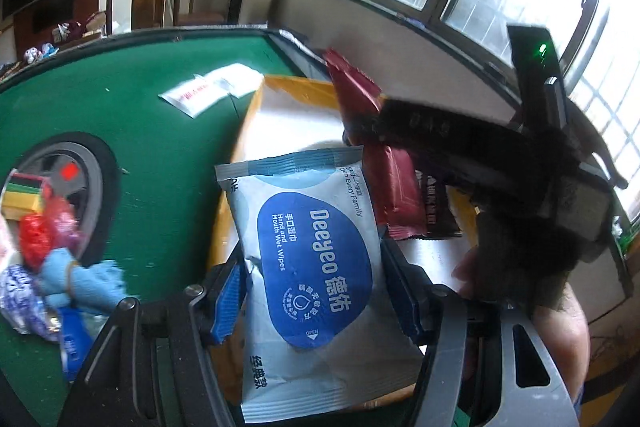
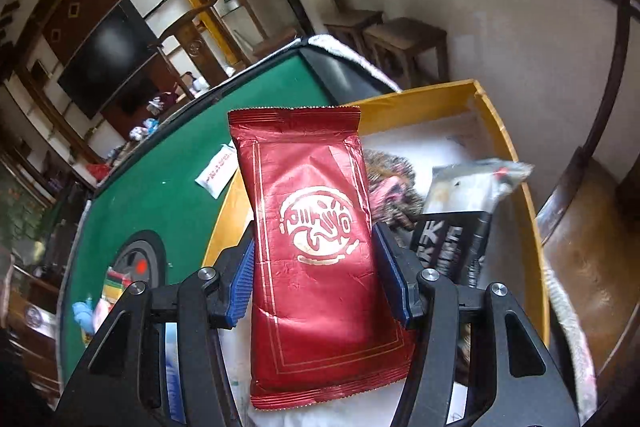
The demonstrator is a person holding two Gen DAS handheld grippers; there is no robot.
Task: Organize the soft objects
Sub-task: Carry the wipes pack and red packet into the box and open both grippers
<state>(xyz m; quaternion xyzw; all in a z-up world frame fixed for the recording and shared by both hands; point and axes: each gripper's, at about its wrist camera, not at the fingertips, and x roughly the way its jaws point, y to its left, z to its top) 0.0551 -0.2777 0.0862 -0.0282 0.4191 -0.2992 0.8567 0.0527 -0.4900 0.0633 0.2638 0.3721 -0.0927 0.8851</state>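
the left gripper [image 1: 316, 291] clamps one blue-and-white wet wipes pack [image 1: 316, 267]; the right gripper [image 2: 316, 275] clamps one red foil packet [image 2: 316, 251]. both hang over the yellow-walled cardboard box [image 2: 420, 97] on the green felt table [image 1: 132, 115].

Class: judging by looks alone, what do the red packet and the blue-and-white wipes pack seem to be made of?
Red packet in the right gripper: probably metallised foil film, glossy, with fine crinkles and a serrated sealed end. Blue-and-white wipes pack in the left gripper: seemingly soft plastic film with a smoother, low-sheen printed surface, bulging slightly.
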